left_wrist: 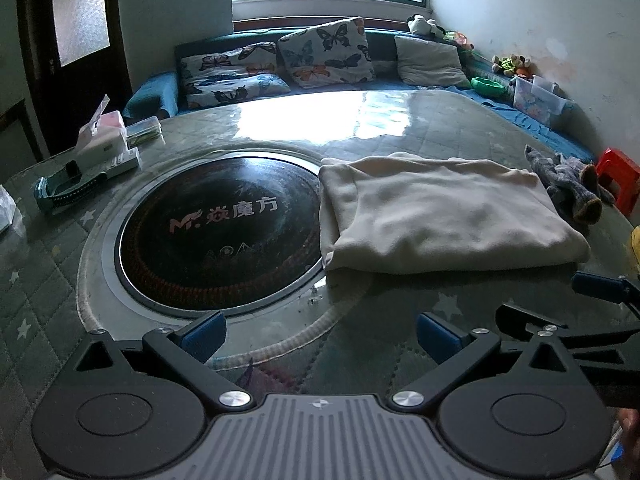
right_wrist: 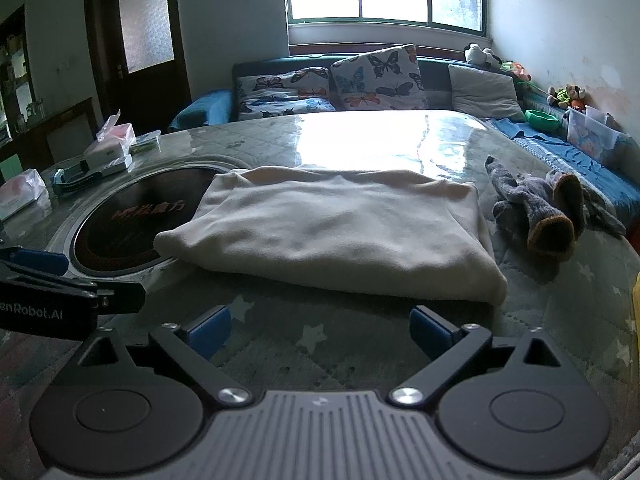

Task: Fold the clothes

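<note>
Before folded garment [right_wrist: 332, 232], both grippers [left_wrist: 320, 334] [right_wrist: 320, 332] spread

Left gripper [left_wrist: 320, 334] and right gripper [right_wrist: 320, 330], fingers spread, empty.

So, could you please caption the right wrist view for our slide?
Open right gripper hovers before a folded cream garment on the table.
</note>
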